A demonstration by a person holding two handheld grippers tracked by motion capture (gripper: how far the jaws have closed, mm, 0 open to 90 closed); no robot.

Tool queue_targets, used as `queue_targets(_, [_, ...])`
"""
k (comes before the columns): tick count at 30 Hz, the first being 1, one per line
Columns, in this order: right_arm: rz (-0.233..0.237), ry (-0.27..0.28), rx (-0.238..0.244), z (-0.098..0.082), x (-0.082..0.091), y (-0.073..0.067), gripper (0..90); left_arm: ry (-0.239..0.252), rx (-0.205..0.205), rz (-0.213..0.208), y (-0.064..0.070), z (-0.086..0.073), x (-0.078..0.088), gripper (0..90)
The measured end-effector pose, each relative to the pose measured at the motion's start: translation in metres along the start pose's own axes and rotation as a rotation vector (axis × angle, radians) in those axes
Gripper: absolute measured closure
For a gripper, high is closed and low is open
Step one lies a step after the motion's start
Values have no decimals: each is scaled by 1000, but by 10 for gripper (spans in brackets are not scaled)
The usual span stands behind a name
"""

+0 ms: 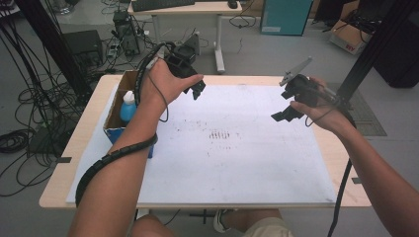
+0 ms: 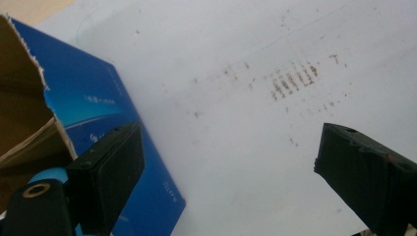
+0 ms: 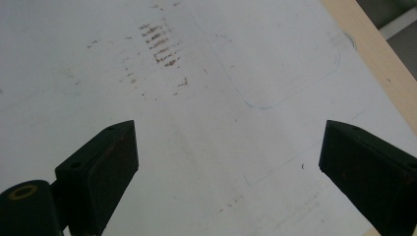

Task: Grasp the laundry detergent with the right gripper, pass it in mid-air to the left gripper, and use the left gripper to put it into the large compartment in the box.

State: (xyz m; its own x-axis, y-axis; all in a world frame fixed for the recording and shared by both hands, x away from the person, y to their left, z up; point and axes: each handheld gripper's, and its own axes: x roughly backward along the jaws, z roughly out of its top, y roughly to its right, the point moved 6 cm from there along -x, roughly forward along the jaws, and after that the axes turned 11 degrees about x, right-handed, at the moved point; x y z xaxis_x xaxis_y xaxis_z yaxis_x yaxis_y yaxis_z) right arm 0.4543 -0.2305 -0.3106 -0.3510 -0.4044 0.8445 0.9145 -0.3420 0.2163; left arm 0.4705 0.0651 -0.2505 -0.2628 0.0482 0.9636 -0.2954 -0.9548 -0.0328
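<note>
Overhead, my left gripper (image 1: 196, 92) hung with its black jaws spread and empty, the torn blue cardboard box (image 2: 105, 115) just beside its left pad. My right gripper (image 1: 282, 115) also gaped empty over the smudged white sheet (image 3: 206, 147).

Wooden table (image 1: 89, 148), white sheet (image 1: 247, 163), blue box (image 1: 112, 127)

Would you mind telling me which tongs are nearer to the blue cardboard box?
The left tongs are nearer, just beyond the blue cardboard box at the table's left edge. The right tongs hover across the white sheet.
</note>
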Motion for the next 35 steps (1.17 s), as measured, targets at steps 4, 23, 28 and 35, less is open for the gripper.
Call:
queue_targets(4, [-1, -3, 14, -6, 2, 2, 78, 16, -19, -9, 8, 5, -2, 109])
queue_targets(23, [-2, 1, 27, -1, 5, -1, 79, 38, 1, -23, 11, 2, 0, 101])
queue_targets(28, [3, -6, 32, 1, 4, -2, 78, 39, 10, -26, 10, 2, -2, 100])
queue_targets(35, [2, -2, 45, 1, 2, 0, 79, 36, 21, -28, 7, 2, -5, 99])
